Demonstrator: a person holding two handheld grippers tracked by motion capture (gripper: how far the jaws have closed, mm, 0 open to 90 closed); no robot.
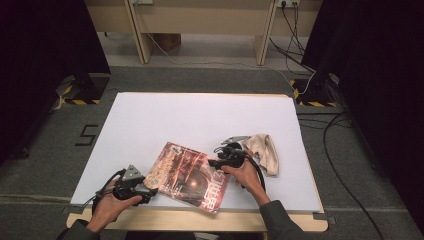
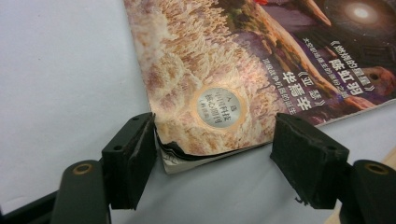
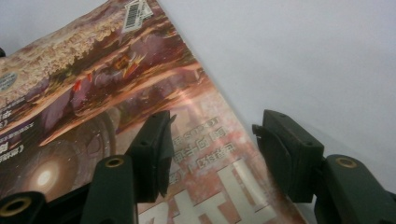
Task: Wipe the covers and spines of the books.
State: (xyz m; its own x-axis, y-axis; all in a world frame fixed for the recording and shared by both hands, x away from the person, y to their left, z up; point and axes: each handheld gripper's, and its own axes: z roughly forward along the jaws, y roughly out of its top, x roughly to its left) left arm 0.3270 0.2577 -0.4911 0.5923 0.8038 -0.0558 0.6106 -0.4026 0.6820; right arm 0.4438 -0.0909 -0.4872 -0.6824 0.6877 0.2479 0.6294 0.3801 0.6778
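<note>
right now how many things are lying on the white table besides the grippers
2: a magazine near the front edge between the left gripper and right gripper, and a beige cloth to its right. Nothing looks hidden.

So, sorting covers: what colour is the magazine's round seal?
Silver with a copper rim, clearest in the left gripper view.

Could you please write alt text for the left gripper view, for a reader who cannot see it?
A magazine with a reddish illustrated cover lies on a white table, its curled corner between the open black jaws of the left gripper. A round silver seal sits near that corner.
</note>
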